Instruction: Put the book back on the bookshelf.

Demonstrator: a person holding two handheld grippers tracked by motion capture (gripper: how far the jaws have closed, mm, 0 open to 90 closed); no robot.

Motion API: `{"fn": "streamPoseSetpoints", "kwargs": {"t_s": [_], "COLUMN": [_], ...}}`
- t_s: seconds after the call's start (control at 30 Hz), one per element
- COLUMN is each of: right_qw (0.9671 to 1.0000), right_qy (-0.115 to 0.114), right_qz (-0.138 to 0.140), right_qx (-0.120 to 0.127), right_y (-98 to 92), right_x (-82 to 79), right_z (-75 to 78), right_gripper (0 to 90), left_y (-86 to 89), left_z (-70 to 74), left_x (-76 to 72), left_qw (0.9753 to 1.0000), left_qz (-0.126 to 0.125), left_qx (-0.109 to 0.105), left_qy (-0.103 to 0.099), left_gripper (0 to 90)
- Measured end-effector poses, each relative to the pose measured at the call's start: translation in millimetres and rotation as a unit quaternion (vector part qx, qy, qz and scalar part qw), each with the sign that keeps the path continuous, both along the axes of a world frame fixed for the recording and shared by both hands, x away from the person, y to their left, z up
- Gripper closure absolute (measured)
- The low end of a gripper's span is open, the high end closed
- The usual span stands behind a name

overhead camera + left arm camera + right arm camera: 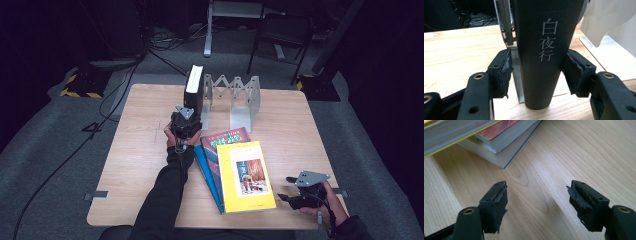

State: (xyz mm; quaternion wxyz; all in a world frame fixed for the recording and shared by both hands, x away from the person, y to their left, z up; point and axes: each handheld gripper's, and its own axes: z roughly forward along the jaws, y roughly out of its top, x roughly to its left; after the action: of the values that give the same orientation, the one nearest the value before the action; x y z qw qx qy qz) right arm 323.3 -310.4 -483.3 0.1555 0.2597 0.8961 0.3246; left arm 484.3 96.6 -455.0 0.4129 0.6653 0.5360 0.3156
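A thick black book (194,89) stands upright on the wooden table (140,150), at the left end of a metal folding book rack (235,97). My left gripper (185,121) is right in front of it. In the left gripper view the book's spine (544,50), printed with pale characters, stands between the jaws of the left gripper (539,72). The right pad (574,72) is at the spine's edge and the left pad (502,71) stands a little off it. My right gripper (291,193) rests open near the front right corner, with bare wood between its jaws (537,200).
Three books lie stacked at the front middle: a yellow one (246,176) on top, a red one (226,138) and a blue one (206,175) beneath. Their corner (499,150) lies just ahead of my right gripper. Chairs and cables are on the floor behind the table.
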Motion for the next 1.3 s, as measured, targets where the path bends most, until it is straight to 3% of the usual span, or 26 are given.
{"fn": "streamPoseSetpoints", "kwargs": {"t_s": [0.27, 0.43, 0.57, 0.7, 0.9, 1.0, 1.03, 1.07, 1.1, 1.13, 1.17, 1.2, 1.23, 1.27, 1.3], "right_qw": [1.0000, 1.0000, 1.0000, 1.0000, 0.9999, 0.9997, 0.9997, 0.9996, 0.9996, 0.9996, 0.9997, 0.9996, 0.9994, 0.9993, 0.9990], "right_qy": [-0.001, -0.003, -0.002, -0.004, -0.009, -0.013, -0.013, -0.012, -0.012, -0.013, -0.013, -0.013, -0.018, -0.022, -0.020], "right_qz": [0.000, -0.001, 0.000, -0.005, -0.013, -0.018, -0.020, -0.021, -0.021, -0.020, -0.018, -0.018, -0.024, -0.029, -0.037], "right_qx": [0.001, 0.001, 0.001, 0.003, 0.005, 0.010, 0.010, 0.013, 0.013, 0.013, 0.014, 0.015, 0.014, 0.012, 0.016], "right_y": [-0.6, -0.3, 0.0, -0.4, -1.0, -1.9, -2.2, -2.2, -2.2, -2.3, -2.4, -2.3, -2.3, -2.7, -3.7], "right_x": [0.0, 0.0, -0.4, -0.6, 0.2, 0.6, 0.7, 0.5, 0.5, 0.4, 0.3, 0.0, 0.0, 0.5, 1.2], "right_z": [0.3, 0.6, 1.0, 1.8, 2.9, 4.3, 4.7, 5.1, 5.1, 5.5, 6.1, 6.6, 7.1, 7.4, 8.7], "right_gripper": [30.9, 30.9, 30.9, 30.7, 30.1, 29.9, 29.8, 29.4, 29.4, 29.3, 29.3, 29.3, 29.7, 30.2, 30.3], "left_y": [5.6, 12.2, 17.4, 23.1, 30.0, 29.6, 28.6, 28.1, 28.1, 27.8, 27.7, 27.6, 27.4, 27.9, 28.2], "left_z": [2.5, -1.3, -3.7, -3.3, -3.8, -4.7, -5.0, -5.2, -5.2, -5.4, -5.8, -6.9, -7.8, -9.2, -9.7], "left_x": [-5.7, -12.3, -18.1, -25.0, -36.8, -44.0, -50.5, -54.3, -54.3, -58.5, -62.5, -69.0, -72.7, -79.5, -83.1], "left_qw": [0.9999, 0.9993, 0.9984, 0.9960, 0.9914, 0.9866, 0.9826, 0.9805, 0.9805, 0.9787, 0.9761, 0.9709, 0.9683, 0.9625, 0.9603], "left_qz": [-0.013, -0.036, -0.055, -0.079, -0.115, -0.142, -0.160, -0.171, -0.171, -0.179, -0.191, -0.213, -0.223, -0.246, -0.254], "left_qx": [0.007, 0.002, 0.012, 0.038, 0.049, 0.065, 0.077, 0.079, 0.079, 0.081, 0.079, 0.079, 0.078, 0.073, 0.070], "left_qy": [0.003, 0.005, 0.011, 0.021, 0.040, 0.048, 0.053, 0.057, 0.057, 0.060, 0.066, 0.076, 0.080, 0.088, 0.093], "left_gripper": [40.6, 39.4, 38.6, 36.6, 33.1, 32.0, 31.5, 31.0, 30.5, 30.5, 29.9, 28.6, 27.2, 26.4, 25.1]}}
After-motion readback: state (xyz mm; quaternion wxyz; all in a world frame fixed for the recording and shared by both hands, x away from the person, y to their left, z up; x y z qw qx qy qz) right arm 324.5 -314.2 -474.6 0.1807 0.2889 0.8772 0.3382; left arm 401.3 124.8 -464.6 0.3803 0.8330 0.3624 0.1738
